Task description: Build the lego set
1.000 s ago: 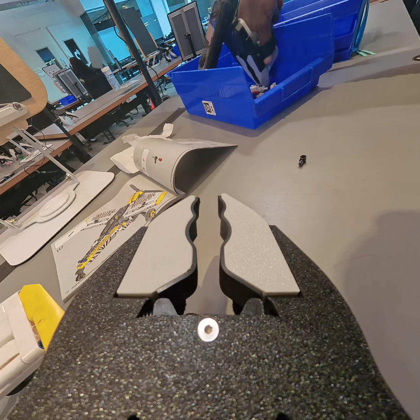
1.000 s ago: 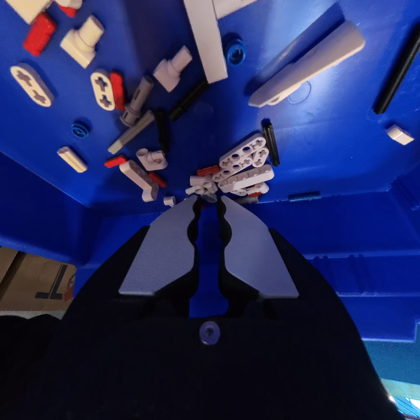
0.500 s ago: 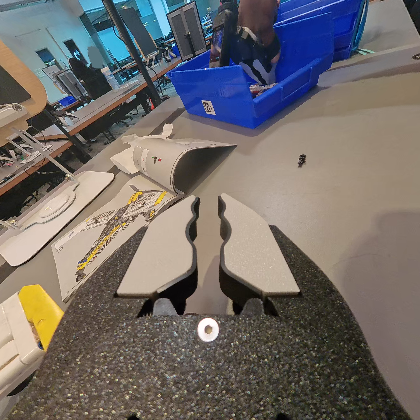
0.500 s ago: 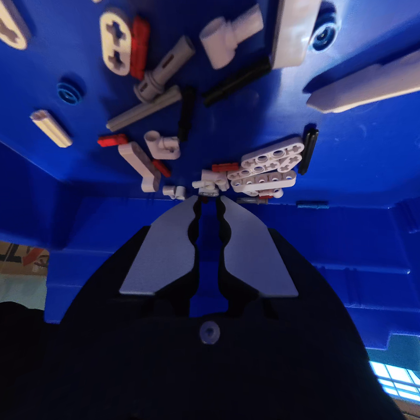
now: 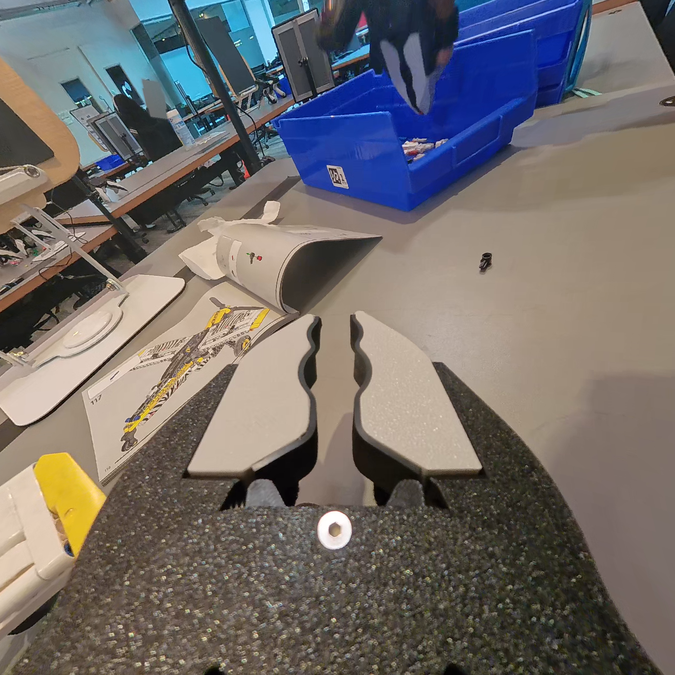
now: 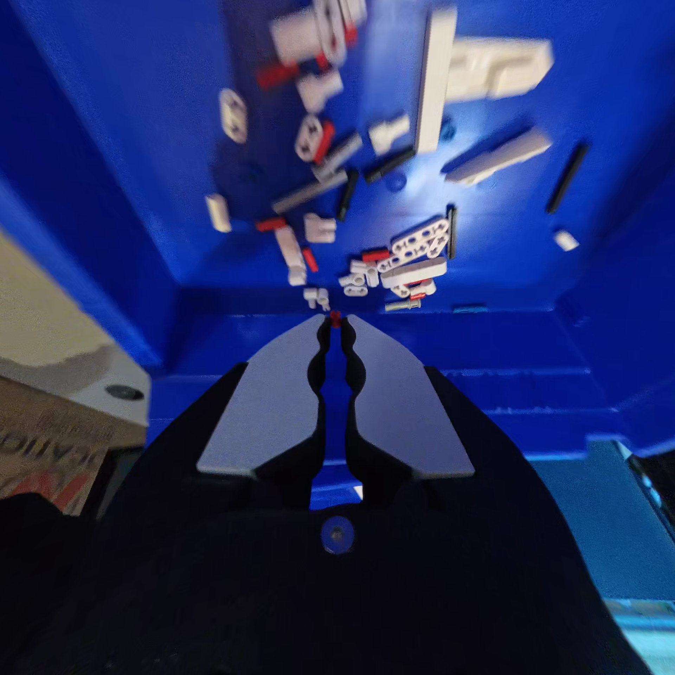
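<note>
The left gripper (image 5: pixel 335 321) hovers low over a flat grey tabletop (image 5: pixel 511 365), its two grey fingers a narrow gap apart with only bare table showing between them. Ahead and to its right the table lies open, broken only by a small black plastic connector piece (image 5: pixel 485 260) standing well apart. To its left the room is tighter: an open printed instruction booklet with a yellow-and-grey model drawing (image 5: pixel 175 369) lies just beside the left finger, its upper pages curled into a grey roll (image 5: pixel 292 263), with crumpled white tissue paper (image 5: pixel 204 255) behind and a flat white stand base (image 5: pixel 91 332) near the table edge. At the near left corner sits a yellow-and-white plastic part (image 5: pixel 54 511).

Farther off stands a blue plastic storage bin (image 5: pixel 365 146) with more blue bins stacked behind it. Only the left wrist view shows the right gripper (image 5: pixel 416 80) from outside, blurred and tilted down over the bin's rim.

Only the right wrist view shows the bin's inside. There the right gripper (image 6: pixel 335 318) has its fingers drawn nearly together on a tiny red plastic pin (image 6: pixel 335 317) pinched at the very tips, above the bin floor and close to the near wall (image 6: pixel 475 347). Scattered white, grey, red and black building-toy pieces (image 6: pixel 409 263) cover the floor beyond, the nearest a small white connector (image 6: pixel 317 296) just ahead of the tips. The blue walls close in on both sides; past the left wall a pale table edge (image 6: pixel 73 365) shows. The picture is blurred.
</note>
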`<move>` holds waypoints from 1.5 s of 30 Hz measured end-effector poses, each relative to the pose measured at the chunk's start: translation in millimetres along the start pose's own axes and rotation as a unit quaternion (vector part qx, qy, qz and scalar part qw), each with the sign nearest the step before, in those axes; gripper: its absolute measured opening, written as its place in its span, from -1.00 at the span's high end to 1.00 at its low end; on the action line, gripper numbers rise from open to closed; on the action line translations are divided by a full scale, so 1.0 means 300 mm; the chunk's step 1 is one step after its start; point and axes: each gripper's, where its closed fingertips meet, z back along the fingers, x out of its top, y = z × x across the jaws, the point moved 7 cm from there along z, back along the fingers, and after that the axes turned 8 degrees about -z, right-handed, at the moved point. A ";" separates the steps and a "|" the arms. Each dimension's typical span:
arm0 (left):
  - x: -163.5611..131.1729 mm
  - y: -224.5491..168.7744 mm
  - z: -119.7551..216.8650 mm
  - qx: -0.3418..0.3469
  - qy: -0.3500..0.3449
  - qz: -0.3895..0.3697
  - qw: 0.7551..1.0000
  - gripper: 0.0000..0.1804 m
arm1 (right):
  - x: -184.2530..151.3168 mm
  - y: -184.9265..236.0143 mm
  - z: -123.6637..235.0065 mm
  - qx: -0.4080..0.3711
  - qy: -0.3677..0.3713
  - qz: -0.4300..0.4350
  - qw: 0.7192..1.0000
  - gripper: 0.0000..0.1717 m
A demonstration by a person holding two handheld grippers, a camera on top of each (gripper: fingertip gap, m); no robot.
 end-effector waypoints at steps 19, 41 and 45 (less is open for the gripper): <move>0.003 0.021 0.017 0.004 -0.025 0.028 0.999 0.83 | 0.529 0.744 0.263 0.200 -0.529 -0.015 0.825 0.94; 0.037 0.007 0.031 0.040 -0.058 0.061 0.996 0.83 | 0.678 0.854 0.232 0.428 -0.639 -0.117 0.628 0.94; 0.050 0.012 0.044 0.066 -0.070 0.037 0.995 0.85 | 0.678 0.859 0.235 0.458 -0.637 -0.131 0.606 0.95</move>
